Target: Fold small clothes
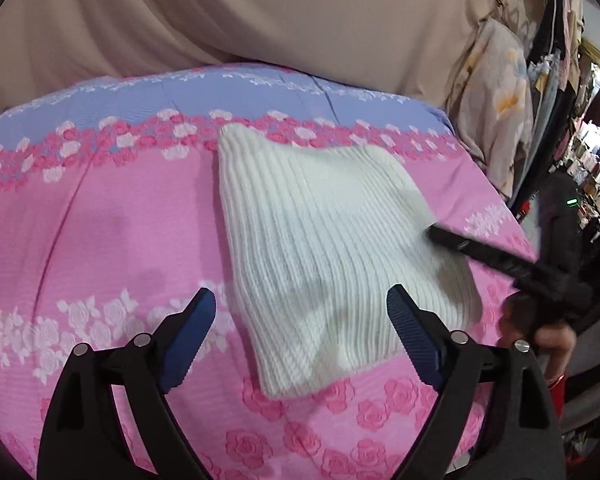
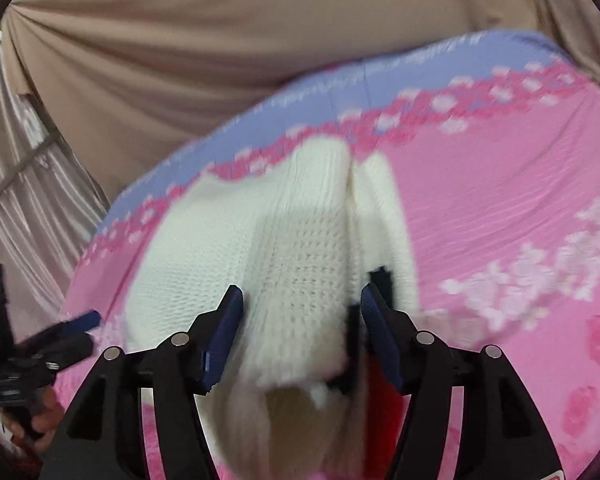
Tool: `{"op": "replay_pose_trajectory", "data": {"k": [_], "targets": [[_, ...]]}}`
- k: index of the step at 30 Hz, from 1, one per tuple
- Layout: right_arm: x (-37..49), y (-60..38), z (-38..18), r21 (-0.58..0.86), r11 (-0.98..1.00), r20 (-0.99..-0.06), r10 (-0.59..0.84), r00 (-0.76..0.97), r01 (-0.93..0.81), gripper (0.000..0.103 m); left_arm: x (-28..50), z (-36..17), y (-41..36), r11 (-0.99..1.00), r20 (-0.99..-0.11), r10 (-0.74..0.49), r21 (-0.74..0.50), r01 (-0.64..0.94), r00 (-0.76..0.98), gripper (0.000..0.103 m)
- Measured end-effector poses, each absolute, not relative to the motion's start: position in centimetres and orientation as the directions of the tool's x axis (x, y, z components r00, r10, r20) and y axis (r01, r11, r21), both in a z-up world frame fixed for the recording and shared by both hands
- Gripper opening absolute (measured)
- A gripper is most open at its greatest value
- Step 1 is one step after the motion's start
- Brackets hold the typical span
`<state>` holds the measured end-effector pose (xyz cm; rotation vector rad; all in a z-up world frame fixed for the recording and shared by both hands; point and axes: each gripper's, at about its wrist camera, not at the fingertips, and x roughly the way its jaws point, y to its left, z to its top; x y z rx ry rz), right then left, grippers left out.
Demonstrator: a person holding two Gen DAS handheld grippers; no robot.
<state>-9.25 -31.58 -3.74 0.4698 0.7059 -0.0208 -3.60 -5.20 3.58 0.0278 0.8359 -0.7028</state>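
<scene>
1. Cream ribbed knit garment [image 1: 320,236], folded flat, lying on pink rose-print bedspread [image 1: 100,220] toward right side of bed; far edge touching band of pink roses below lilac strip [image 1: 220,96].
2. Left gripper [image 1: 300,332] spread wide, empty, hovering over near left part of knit; blue pads [image 1: 188,340] apart, nothing between.
3. Right gripper [image 2: 302,332] also parted, with thick fold of knit [image 2: 292,248] bunched between blue pads [image 2: 224,340]; right wrist view blurred, so cannot tell whether pads press cloth or just flank it.
4. From left wrist view, right gripper [image 1: 432,232] seen as black finger with tip resting on right edge of knit; hand [image 1: 552,340] partly visible behind it at bed edge.
5. In right wrist view, left gripper [image 2: 92,318] low at left, beside knit's left edge, over bedspread.
6. Beige draped curtain [image 1: 260,12] behind bed; hanging clothes [image 1: 496,112] at far right.
</scene>
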Motion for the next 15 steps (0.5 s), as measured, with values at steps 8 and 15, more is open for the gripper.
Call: {"op": "replay_pose_trajectory", "data": {"k": [8,15], "targets": [[-11.9,-33.6,-0.6,0.432,0.881,-0.513,0.065,0.856,0.192,0.02,-2.2,3.6,-7.6,0.793,-0.693,-0.532,-0.205,0.574,0.487,0.085],[-12.9,-33.8,-2.6,0.404,0.871,-0.583,0.01,0.812,0.28,0.029,-1.4,-0.8,-10.5,0.826,-0.764,-0.397,-0.056,0.561,0.508,0.085]]}}
